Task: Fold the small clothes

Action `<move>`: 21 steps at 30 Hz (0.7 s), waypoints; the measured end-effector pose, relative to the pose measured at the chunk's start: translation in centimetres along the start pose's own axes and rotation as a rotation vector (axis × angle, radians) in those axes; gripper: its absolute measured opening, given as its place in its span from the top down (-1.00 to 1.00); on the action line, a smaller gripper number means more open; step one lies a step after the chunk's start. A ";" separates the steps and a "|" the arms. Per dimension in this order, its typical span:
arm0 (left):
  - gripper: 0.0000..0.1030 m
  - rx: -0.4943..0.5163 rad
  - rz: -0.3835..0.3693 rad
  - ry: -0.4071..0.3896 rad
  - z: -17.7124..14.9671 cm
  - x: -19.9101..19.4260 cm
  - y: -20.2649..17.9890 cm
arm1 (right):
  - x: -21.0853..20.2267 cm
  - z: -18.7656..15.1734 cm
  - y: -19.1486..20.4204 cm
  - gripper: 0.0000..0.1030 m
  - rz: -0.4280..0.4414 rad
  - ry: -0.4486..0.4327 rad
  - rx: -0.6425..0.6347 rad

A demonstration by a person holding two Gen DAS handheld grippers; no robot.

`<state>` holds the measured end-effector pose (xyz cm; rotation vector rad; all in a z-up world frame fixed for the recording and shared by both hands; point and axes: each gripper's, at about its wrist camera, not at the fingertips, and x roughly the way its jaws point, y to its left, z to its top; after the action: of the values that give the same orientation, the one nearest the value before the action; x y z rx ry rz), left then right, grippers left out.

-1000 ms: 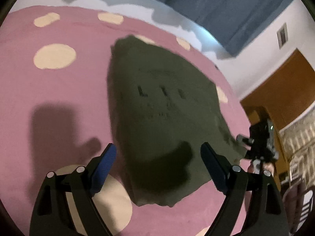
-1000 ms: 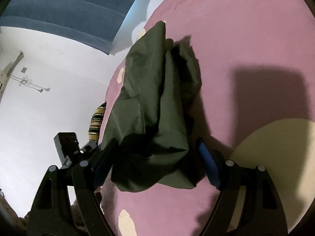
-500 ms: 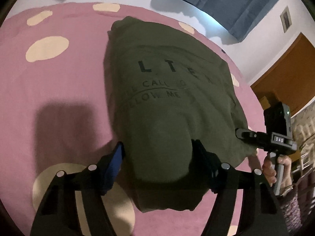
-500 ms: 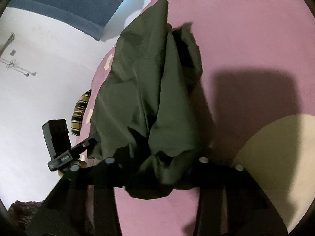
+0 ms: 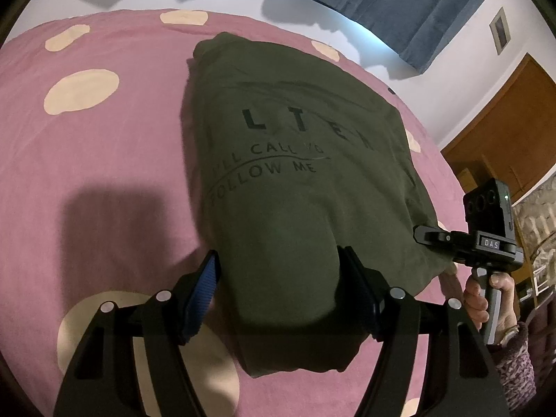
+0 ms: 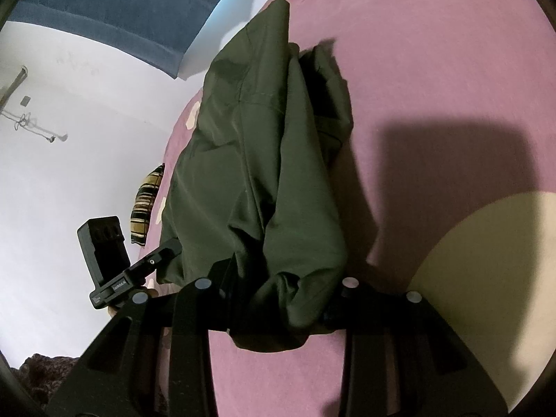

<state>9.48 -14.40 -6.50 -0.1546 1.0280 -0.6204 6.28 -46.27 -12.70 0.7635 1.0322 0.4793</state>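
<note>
An olive-green T-shirt [image 5: 295, 180] with dark lettering lies folded on the pink bedspread [image 5: 104, 173]. Its near hem is bunched between the blue pads [image 5: 205, 288] of my left gripper [image 5: 283, 288], which press it from both sides. From the right wrist view the shirt [image 6: 264, 160] is a narrow heap. My right gripper [image 6: 281, 288] is closing, and its jaws pinch the gathered cloth at that corner. Each gripper shows in the other's view: the right one [image 5: 486, 243] at the shirt's right edge, the left one [image 6: 114, 267] at its left.
The bedspread [image 6: 434, 69] has cream dots and runs wide around the shirt. A hand [image 5: 486, 295] grips the right handle. A striped cushion [image 6: 146, 208] lies at the far bed edge. Blue fabric [image 5: 382, 0] hangs on the wall, and a wooden door [image 5: 504, 121] stands to the right.
Both grippers closed in on the shirt's near edge, from wide apart to pinching the cloth. The left one came lower and nearer, so the shirt fills more of its view.
</note>
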 end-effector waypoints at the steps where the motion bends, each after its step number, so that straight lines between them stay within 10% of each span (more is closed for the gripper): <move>1: -0.36 0.000 -0.001 0.000 0.0 0.0 -0.1 | 0.0 0.0 0.0 0.35 0.001 0.000 0.000; 8: -0.56 0.017 -0.012 -0.044 0.0 -0.7 0.0 | -0.3 0.2 -0.3 0.09 0.037 0.007 -0.001; 13: -0.63 -0.005 -0.074 -0.046 0.3 -2.4 0.7 | -1.5 0.6 0.7 -0.51 0.052 0.016 -0.051; 21: -0.67 -0.110 -0.145 -0.032 3.4 -2.0 5.0 | -3.5 4.1 -1.6 -0.61 0.049 -0.059 -0.001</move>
<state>13.62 -9.72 -5.27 -0.3369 1.0261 -0.6907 8.38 -51.08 -10.66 0.7988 0.9598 0.4969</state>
